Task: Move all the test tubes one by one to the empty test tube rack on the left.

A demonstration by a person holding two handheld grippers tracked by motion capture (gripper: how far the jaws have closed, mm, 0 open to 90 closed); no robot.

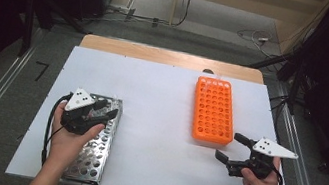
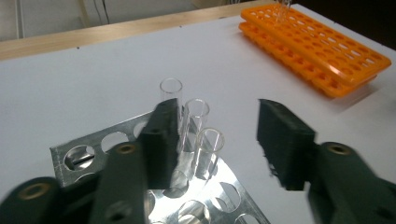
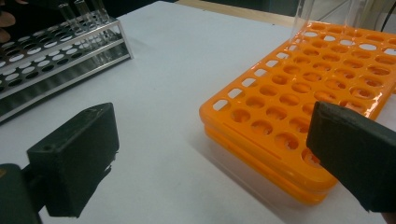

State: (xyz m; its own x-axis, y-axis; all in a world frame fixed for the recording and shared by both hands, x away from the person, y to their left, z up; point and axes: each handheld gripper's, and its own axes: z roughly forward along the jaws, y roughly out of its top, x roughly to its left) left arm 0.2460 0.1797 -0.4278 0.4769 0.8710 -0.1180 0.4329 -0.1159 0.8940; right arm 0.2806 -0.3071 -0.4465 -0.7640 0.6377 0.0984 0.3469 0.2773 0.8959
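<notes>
White table top (image 1: pixel 160 107); metal tube rack (image 1: pixel 94 152) at about 8 o'clock on it, orange tube rack (image 1: pixel 213 110) at about 2 o'clock, the two well apart.

Left gripper (image 1: pixel 104 113) held over the far end of the metal rack, pointing toward 2 o'clock; jaws apart, nothing between them. In the left gripper view three clear glass tubes (image 2: pixel 196 128) stand upright in a row in the rack's corner holes; the left jaw stands just beside the row, apparently against the tubes, though contact cannot be told for sure; the right jaw is clear of them, over bare table; the tubes lie nearer the left jaw than the middle of the gap.

Right gripper (image 1: pixel 230 147) held off the near right corner of the orange rack, at about 4 o'clock on the table, pointing toward 10 o'clock; jaws wide apart, holding nothing. In the right gripper view the near corner of the orange rack sits between the jaws, farther off; no contact with either jaw.

Orange rack: its holes look empty, apart from one clear tube (image 3: pixel 322 14) standing upright at its far end, at 12 o'clock of the rack; seen faintly in the left gripper view as well.

Metal rack in the right gripper view: tubes standing at its far end; the other holes look empty.
</notes>
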